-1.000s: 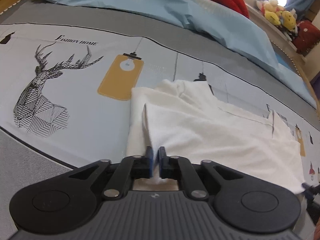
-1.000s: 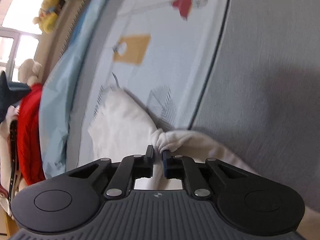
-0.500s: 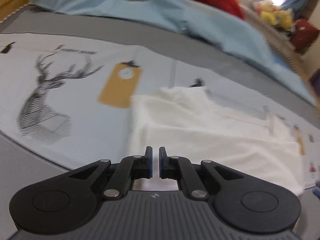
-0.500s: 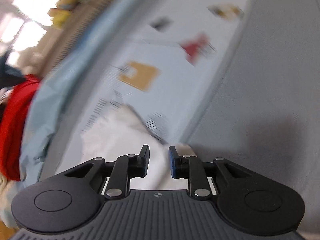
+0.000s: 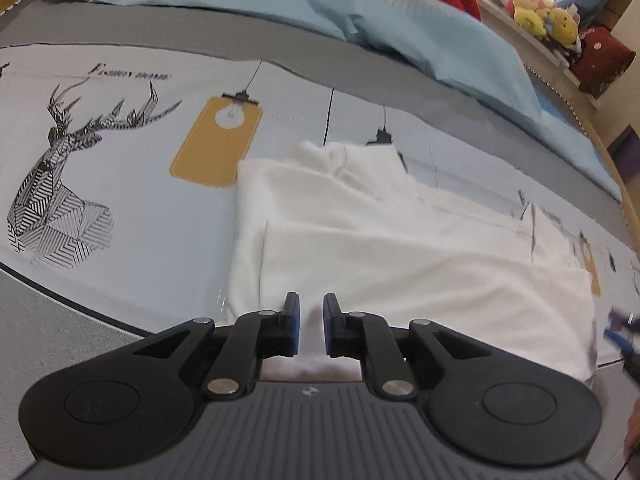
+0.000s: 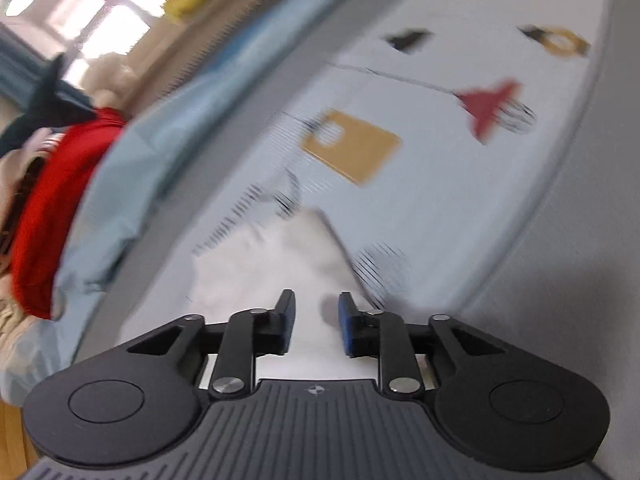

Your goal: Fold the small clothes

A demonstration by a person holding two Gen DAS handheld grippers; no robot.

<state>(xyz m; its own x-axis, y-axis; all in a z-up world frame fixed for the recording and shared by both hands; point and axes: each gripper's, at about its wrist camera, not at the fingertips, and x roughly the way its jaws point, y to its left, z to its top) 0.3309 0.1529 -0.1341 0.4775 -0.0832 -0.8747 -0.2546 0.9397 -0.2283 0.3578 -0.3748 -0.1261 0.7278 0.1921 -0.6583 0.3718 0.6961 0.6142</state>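
now the white shirt (image 5: pixel 400 248) lies flat, partly folded, on the bed sheet (image 5: pixel 132 208). it looks soft, light and floppy, so pinch a corner or edge. the left gripper (image 5: pixel 311 312) and right gripper (image 6: pixel 313 316) have just been opening and hold nothing.

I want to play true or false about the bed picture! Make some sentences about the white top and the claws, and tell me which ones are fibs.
1. The white top lies on the bedsheet. True.
2. The left claw is squeezing the top tight. False: its jaws have just been opening, and there is a gap between them over the cloth.
3. A deer picture is printed on the sheet. True.
4. The right claw is shut. False: its jaws have just been opening and stand apart above the white cloth.
5. The stuffed toys sit on the white top. False: they are far back by the window.
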